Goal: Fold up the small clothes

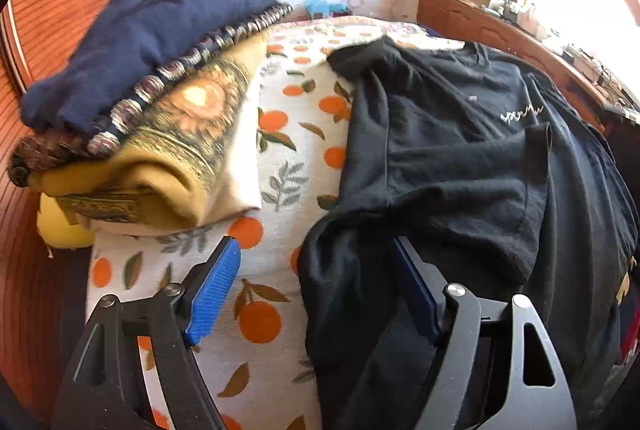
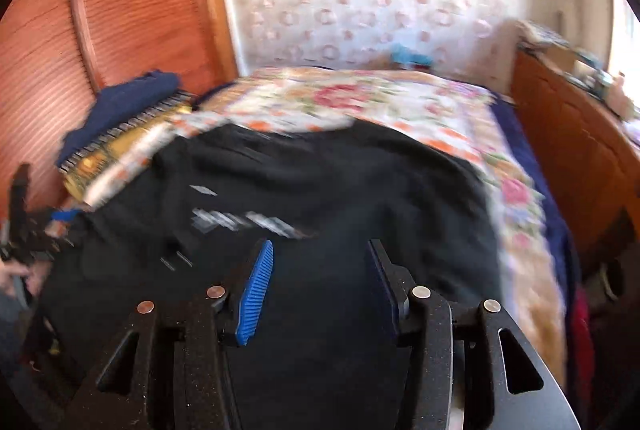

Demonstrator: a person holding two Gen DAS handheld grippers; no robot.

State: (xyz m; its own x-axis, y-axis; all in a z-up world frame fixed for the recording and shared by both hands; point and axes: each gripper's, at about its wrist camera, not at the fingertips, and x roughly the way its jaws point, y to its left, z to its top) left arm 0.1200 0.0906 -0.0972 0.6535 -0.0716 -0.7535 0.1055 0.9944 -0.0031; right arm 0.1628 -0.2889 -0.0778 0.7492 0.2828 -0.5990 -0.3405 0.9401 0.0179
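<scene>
1. On the bed [image 1: 280, 158], with its orange-print sheet, a black t-shirt [image 1: 460, 158] lies crumpled on the right half.
2. Folded clothes stack [image 1: 152, 102] sits left, beside the shirt, navy piece on top.
3. Left tongs [image 1: 316, 270] spread wide, straddling the shirt's left edge.
4. Right tongs [image 2: 318, 270] spread wide over the shirt, gripping nothing; view blurred.

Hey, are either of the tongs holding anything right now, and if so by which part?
Nothing is held. The left tongs are open over the edge of the black shirt, and the right tongs are open above it.
</scene>
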